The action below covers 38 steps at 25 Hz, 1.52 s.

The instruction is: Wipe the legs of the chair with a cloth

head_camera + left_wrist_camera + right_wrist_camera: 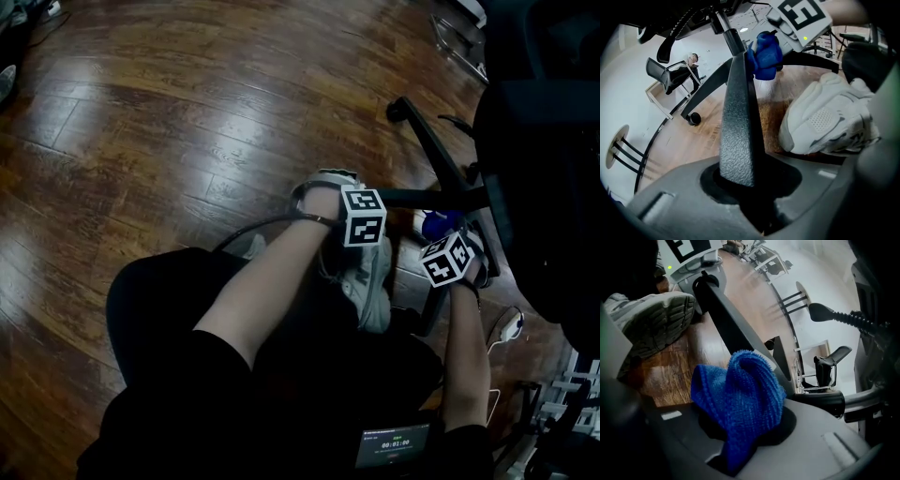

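Note:
The black chair's base (437,197) spreads over the wood floor at the right of the head view. My left gripper (740,182) is shut on one textured black leg (737,117), which runs up and away between its jaws. Further along that same leg sits the blue cloth (765,55), bunched against it. My right gripper (740,430) is shut on this cloth (739,394), with the leg (725,323) just behind it. In the head view the cloth (439,223) shows between the two marker cubes, left (364,217) and right (445,260).
A white shoe (371,277) rests on the floor right beside the gripped leg. The chair's dark seat (553,187) overhangs at the right. A white plug and cable (511,326) lie near the right arm. Another office chair (670,75) stands by the wall.

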Motion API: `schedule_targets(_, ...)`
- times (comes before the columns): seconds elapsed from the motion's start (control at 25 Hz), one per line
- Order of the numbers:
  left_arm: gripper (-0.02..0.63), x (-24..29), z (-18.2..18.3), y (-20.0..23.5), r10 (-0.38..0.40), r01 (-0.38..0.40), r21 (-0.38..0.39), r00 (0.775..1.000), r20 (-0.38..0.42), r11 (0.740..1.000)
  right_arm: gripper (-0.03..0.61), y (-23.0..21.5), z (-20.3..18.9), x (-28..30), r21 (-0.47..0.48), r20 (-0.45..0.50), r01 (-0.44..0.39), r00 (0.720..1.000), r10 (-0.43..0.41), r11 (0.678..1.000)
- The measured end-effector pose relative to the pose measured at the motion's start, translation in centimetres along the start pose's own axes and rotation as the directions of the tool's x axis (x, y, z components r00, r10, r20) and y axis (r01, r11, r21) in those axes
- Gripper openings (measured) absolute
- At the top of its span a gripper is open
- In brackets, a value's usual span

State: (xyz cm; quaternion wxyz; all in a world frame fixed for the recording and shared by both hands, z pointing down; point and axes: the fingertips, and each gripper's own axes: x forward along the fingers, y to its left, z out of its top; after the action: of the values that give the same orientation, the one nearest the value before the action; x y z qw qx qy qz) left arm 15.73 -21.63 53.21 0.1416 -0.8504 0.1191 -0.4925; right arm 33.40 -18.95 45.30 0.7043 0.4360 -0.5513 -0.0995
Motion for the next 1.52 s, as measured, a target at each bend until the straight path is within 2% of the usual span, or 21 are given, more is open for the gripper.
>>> schedule_targets(0.16, 0.118, 0.0, 0.0, -0.1, 0.0, 0.0, 0.001, 1.0, 0.004, 1.0, 0.081, 3.5, -1.3, -1.8, -0.027, -0.015, -0.052, 0.999, 0.051, 0.998)
schedule_targets(0.4, 0.118, 0.0, -0.2, -0.1, 0.0, 0.0, -0.007, 1.0, 0.0, 1.0, 0.081, 13.0, -4.8, -7.1, -0.079, -0.056, -0.226, 0.973, 0.222, 0.971)
schedule_targets(0.48, 0.118, 0.0, -0.3, -0.1, -0.001, 0.001, -0.015, 1.0, -0.001, 1.0, 0.081, 15.1, -5.6, -8.2, -0.082, -0.058, -0.249, 0.968, 0.244, 0.965)
schedule_targets(0.56, 0.118, 0.0, -0.2, -0.2, 0.0, 0.0, -0.02, 1.0, -0.001, 1.0, 0.081, 15.6, -6.0, -8.6, -0.079, -0.05, -0.237, 0.971, 0.233, 0.968)
schedule_targets(0.8, 0.118, 0.1, -0.2, -0.1, -0.011, 0.01, -0.018, 1.0, -0.004, 1.0, 0.082, 13.1, -5.1, -7.0, -0.029, -0.045, -0.221, 0.975, 0.219, 0.975)
schedule_targets(1.0, 0.118, 0.2, 0.2, 0.0, -0.009, 0.009, -0.007, 1.0, -0.004, 1.0, 0.083, 6.4, -2.8, -3.1, -0.016, -0.039, -0.136, 0.99, 0.136, 0.991)
schedule_targets(1.2, 0.112, 0.2, 0.3, 0.3, 0.002, -0.002, 0.004, 1.0, 0.003, 1.0, 0.086, 0.4, -0.5, 0.1, 0.058, -0.04, -0.044, 0.998, 0.046, 0.997)
schedule_targets(1.4, 0.098, 0.4, 0.4, 0.7, 0.017, -0.017, 0.017, 1.0, 0.013, 1.0, 0.086, 0.3, -0.3, 0.2, 0.01, -0.036, -0.021, 0.999, 0.021, 1.0)
schedule_targets(1.52, 0.098, 0.3, 0.5, 0.7, 0.017, -0.017, 0.017, 1.0, 0.012, 1.0, 0.086, 1.8, -0.9, -0.7, -0.001, -0.041, -0.052, 0.998, 0.052, 0.999)
